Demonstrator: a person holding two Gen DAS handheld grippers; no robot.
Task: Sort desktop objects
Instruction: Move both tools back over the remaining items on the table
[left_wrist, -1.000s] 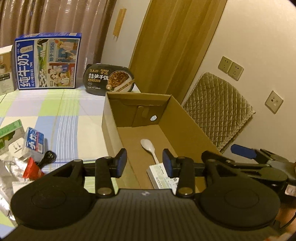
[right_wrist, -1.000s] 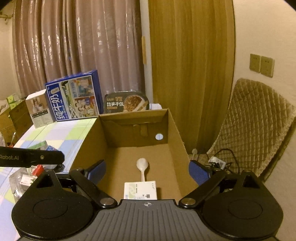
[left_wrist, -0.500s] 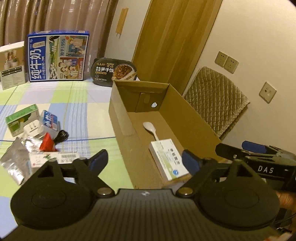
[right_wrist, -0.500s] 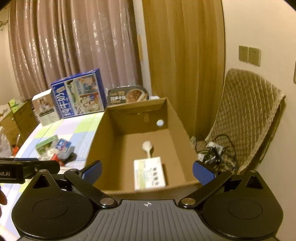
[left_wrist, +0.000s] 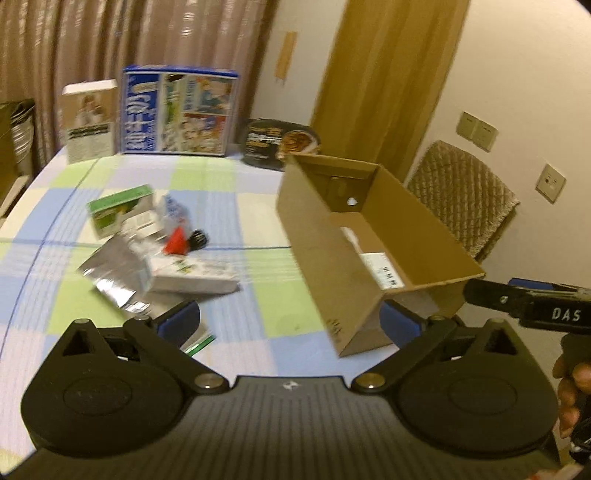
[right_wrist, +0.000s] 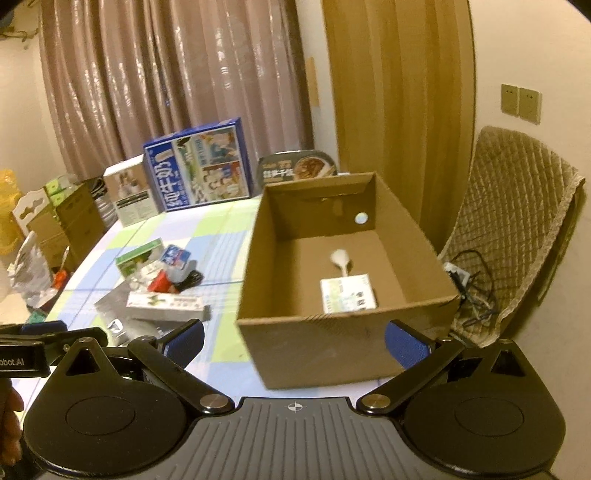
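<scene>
Left gripper (left_wrist: 290, 323) has just been opening, now spread and empty; right gripper (right_wrist: 293, 338) likewise spread. Box (right_wrist: 334, 349) holds two items; next: pick from the clutter pile (left_wrist: 155, 251).

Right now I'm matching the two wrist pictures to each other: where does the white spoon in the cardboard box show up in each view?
Left wrist: the white spoon is barely visible right of centre, a pale sliver above the box's near wall.
Right wrist: the spoon lies in plain view on the box floor, centre-right, its handle toward the small white packet.
Shared landmark: the round hole in the cardboard box's far wall.
</scene>
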